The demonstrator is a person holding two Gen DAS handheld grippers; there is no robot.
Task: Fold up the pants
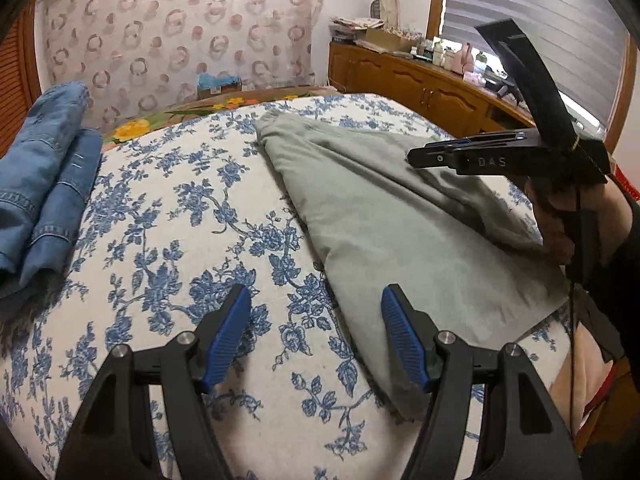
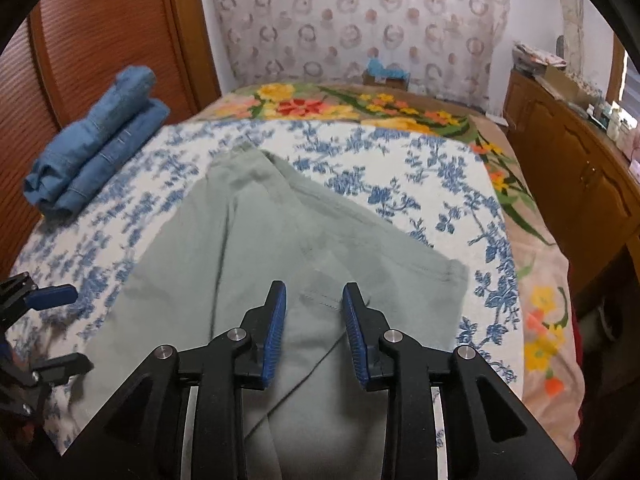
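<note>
Grey-green pants (image 1: 380, 216) lie flat on the bed, wide at the near end and tapering toward the far end. My left gripper (image 1: 316, 300) is open over the bedspread, just left of the pants' near edge, with nothing between its blue pads. In the right wrist view the pants (image 2: 260, 240) fill the middle. My right gripper (image 2: 314, 292) hovers over a stitched seam there; its jaws are opening, with a narrow gap and no cloth pinched. A hand holds the right gripper (image 1: 416, 158) above the pants' right side. The left gripper (image 2: 60, 328) shows at the left edge.
Folded blue jeans (image 1: 48, 168) (image 2: 100, 144) lie at the bed's far left. A blue-and-white floral bedspread (image 1: 180, 200) covers the bed over a bright flowered blanket (image 2: 312, 106). A wooden cabinet (image 2: 568, 168) with clutter stands on the right. A wooden slatted panel (image 2: 100, 40) is at the left.
</note>
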